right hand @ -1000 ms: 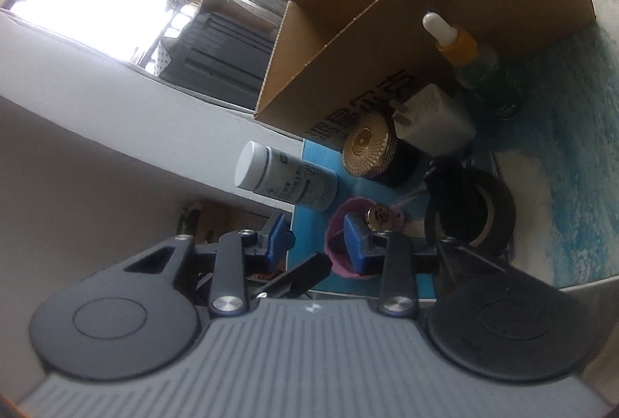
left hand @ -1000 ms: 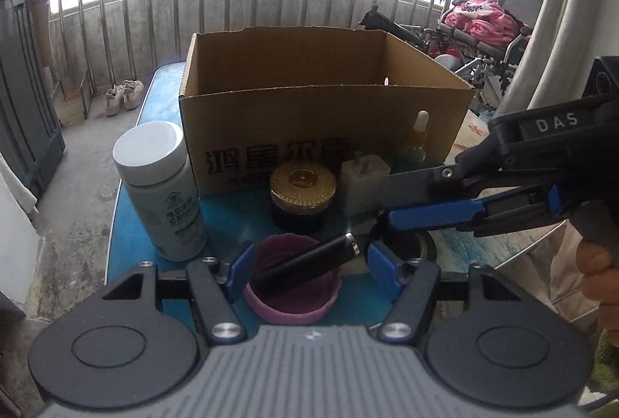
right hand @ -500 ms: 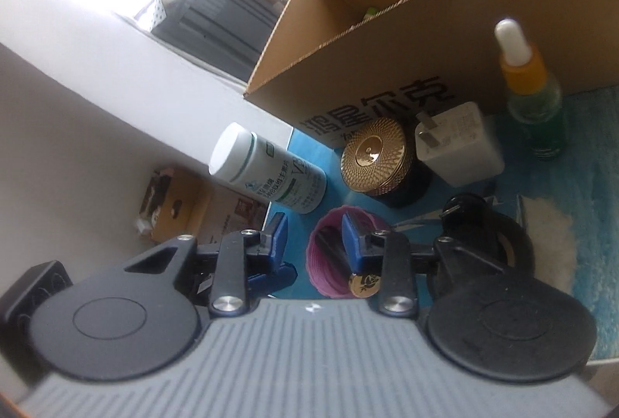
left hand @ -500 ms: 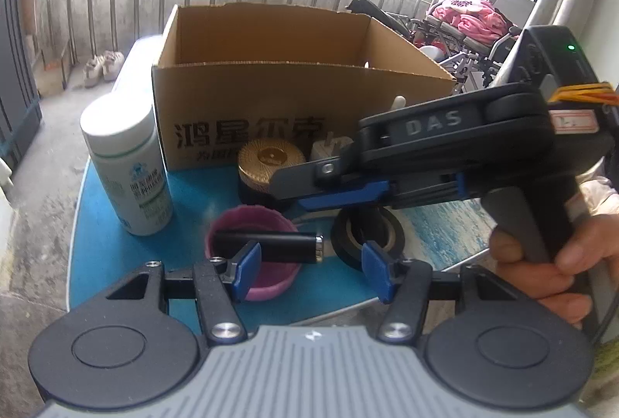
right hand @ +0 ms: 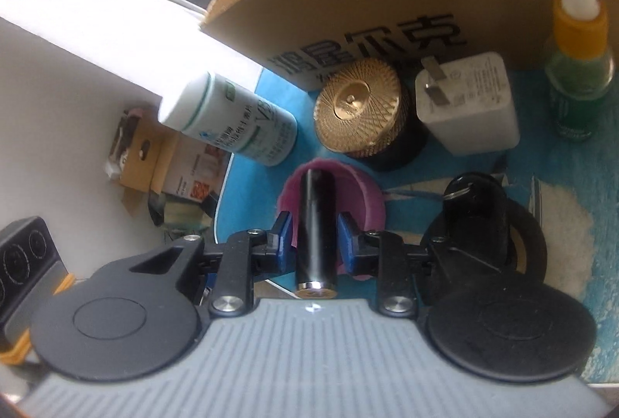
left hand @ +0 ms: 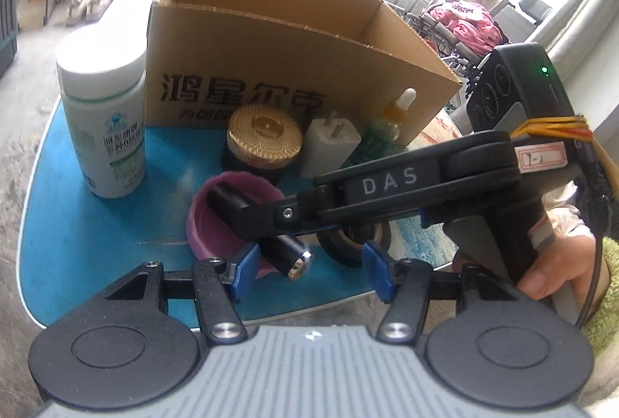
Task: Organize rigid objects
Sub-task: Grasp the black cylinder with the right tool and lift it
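my right gripper (right hand: 314, 238) is closing on the black cylinder (right hand: 315, 224); blue pads sit at both its sides with almost no gap, and i can't tell if they press yet. the cylinder is smooth and glossy with a metal end cap toward me, far end resting in the pink cup (right hand: 363, 193), near end sticking out over the rim.

my left gripper (left hand: 307, 269) stands about half open, nothing clamped; the cylinder's capped end lies between its pads, close to the left one.

room is tight. the black tape roll (right hand: 530, 236) lies flat just right of the cup with a dark key fob on it. far side: ribbed gold lid jar (right hand: 358, 108), matte white charger (right hand: 468, 104) with prongs up, green dropper bottle (right hand: 580, 69), all in a row against the corrugated cardboard box (left hand: 294, 69). the box is open at the top, printed front wall facing me. white pill bottle (left hand: 104, 120) stands upright far left.

blue tabletop (left hand: 96, 244) has bare space near left; its rounded near edge runs just under my left fingers.
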